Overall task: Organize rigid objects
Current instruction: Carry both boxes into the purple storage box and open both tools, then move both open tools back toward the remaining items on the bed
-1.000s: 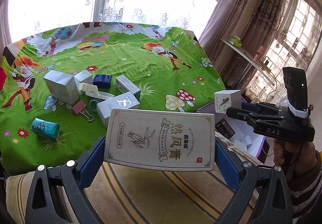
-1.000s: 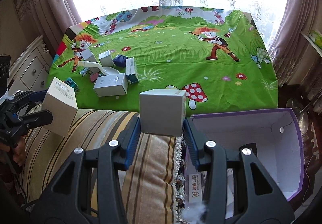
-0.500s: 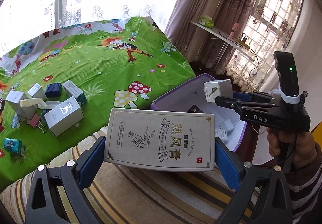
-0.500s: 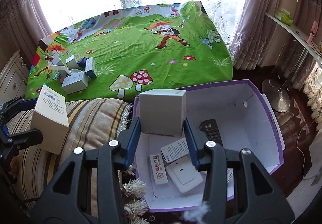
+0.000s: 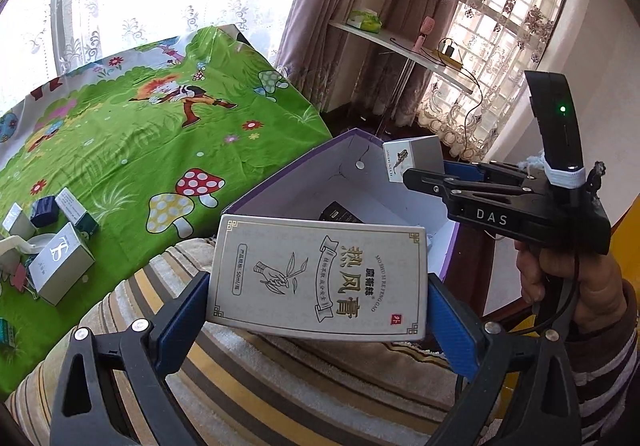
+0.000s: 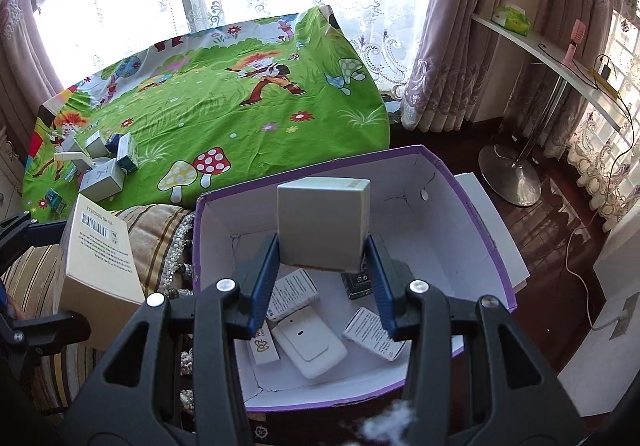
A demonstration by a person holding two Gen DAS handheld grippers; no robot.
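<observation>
My left gripper (image 5: 318, 320) is shut on a flat beige box with Chinese print (image 5: 320, 278), held over the striped cushion beside the purple storage box (image 5: 288, 169); it also shows in the right wrist view (image 6: 96, 250). My right gripper (image 6: 322, 266) is shut on a small white cube box (image 6: 322, 224), held above the open purple storage box (image 6: 452, 181). The same cube box (image 5: 412, 159) shows in the left wrist view. Several small boxes and a white device (image 6: 312, 346) lie inside the storage box.
A green cartoon-print cloth (image 6: 224, 113) covers the bed, with several small boxes (image 6: 102, 165) at its left. A striped cushion (image 5: 248, 378) lies by the storage box. A stand with a round metal base (image 6: 512, 173) and a shelf (image 6: 552, 57) are at the right.
Both grippers swung right with their boxes. The white cube box now hangs over the inside of the purple box; the flat beige box came closer to its near edge.
</observation>
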